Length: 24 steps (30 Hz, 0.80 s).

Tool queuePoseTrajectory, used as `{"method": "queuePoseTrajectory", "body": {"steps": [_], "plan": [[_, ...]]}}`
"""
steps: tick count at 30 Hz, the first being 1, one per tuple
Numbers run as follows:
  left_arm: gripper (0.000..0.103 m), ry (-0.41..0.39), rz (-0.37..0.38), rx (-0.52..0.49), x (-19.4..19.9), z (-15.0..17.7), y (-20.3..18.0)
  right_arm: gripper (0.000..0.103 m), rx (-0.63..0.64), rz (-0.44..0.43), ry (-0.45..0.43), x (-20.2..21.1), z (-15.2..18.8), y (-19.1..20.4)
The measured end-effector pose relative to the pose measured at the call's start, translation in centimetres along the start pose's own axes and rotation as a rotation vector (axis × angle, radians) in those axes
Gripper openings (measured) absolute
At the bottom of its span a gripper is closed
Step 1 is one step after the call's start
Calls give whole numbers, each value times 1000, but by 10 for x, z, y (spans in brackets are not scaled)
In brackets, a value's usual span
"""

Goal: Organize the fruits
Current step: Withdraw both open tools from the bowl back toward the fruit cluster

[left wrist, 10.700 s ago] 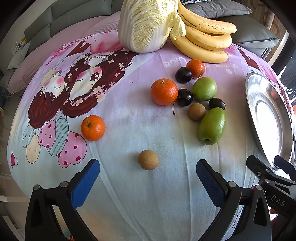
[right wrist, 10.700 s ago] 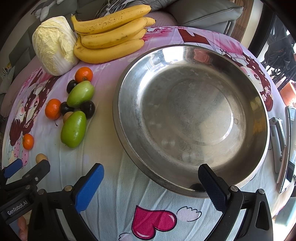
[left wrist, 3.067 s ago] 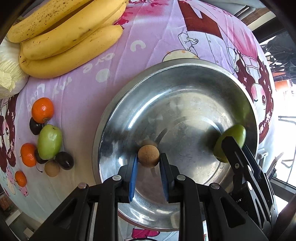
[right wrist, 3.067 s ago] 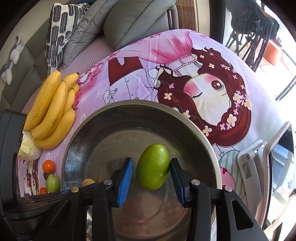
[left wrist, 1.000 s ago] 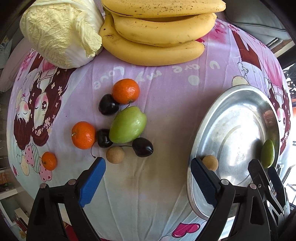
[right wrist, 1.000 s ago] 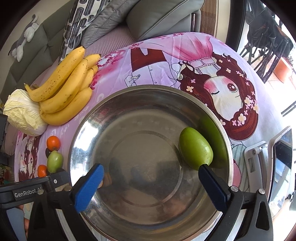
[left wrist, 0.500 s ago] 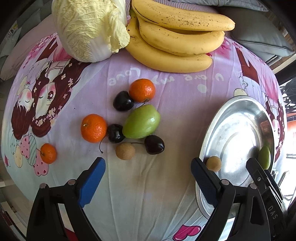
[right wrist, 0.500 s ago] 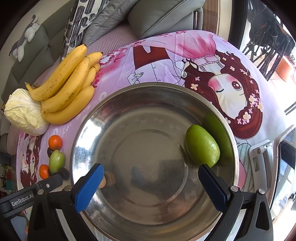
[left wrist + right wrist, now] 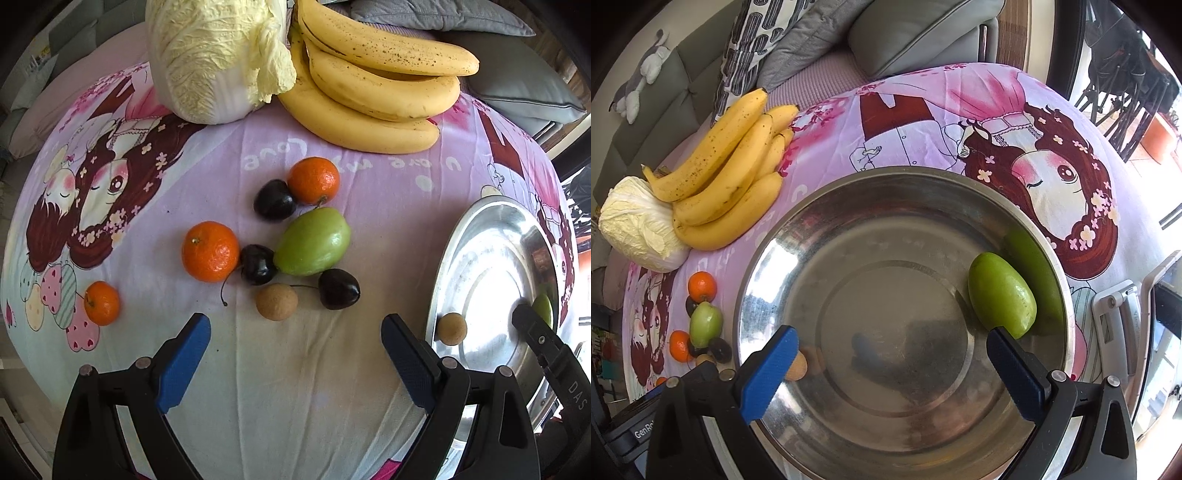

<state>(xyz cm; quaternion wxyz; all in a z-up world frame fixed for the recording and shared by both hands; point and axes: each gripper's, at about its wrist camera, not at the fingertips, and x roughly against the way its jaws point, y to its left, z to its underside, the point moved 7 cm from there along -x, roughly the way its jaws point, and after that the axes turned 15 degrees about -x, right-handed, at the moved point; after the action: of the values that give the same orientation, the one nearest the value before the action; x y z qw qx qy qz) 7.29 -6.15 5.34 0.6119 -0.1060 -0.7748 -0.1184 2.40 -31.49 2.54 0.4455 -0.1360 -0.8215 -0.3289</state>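
Both claws, left (image 9: 295,350) and right (image 9: 892,363), gape empty; basin (image 9: 768,258) holds green fruit (image 9: 1001,299) and longan (image 9: 451,328).

The cloth (image 9: 369,177) is lilac and pale blue, printed with pink hearts and cartoon girls with dark red hair. The bananas (image 9: 376,85) are yellow with brown speckles, the cabbage (image 9: 210,55) cream and white. The tangerines (image 9: 210,251) are orange, the cherries (image 9: 339,288) near black, the round fruit (image 9: 277,302) tan. The bowl (image 9: 871,192) is shiny silver, holding a green fruit (image 9: 1001,299). The gripper pads (image 9: 183,363) are blue on black.
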Motion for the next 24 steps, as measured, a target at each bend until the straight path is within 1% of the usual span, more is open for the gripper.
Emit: {"method": "queuePoseTrajectory", "body": {"steps": [3,7,10,12,15,19,20,21,23,24], "plan": [[94,-22,-12,-21,3,2,5,103,2,-13,-16,2,-2,4],[94,-26,47,-25,4,6,11,103,6,-16,-18,1,-2,8],[94,-23,75,-34,-2,5,15,103,4,-7,-13,-3,-1,10],[94,-30,77,-33,1,7,21,103,7,-10,-12,-4,0,12],[94,-53,85,-21,3,0,34,103,15,-24,-14,-5,0,18],[94,-64,61,-18,22,6,45,103,19,-24,-13,-6,3,23],[94,-61,54,-18,23,7,48,103,15,-23,-15,-6,3,23],[94,-54,49,-17,35,9,46,103,12,-28,-17,-6,4,24],[94,-23,49,-9,30,12,52,103,20,-29,-25,-7,4,27],[94,-7,54,-7,22,11,48,103,26,-25,-36,-6,5,28]]}}
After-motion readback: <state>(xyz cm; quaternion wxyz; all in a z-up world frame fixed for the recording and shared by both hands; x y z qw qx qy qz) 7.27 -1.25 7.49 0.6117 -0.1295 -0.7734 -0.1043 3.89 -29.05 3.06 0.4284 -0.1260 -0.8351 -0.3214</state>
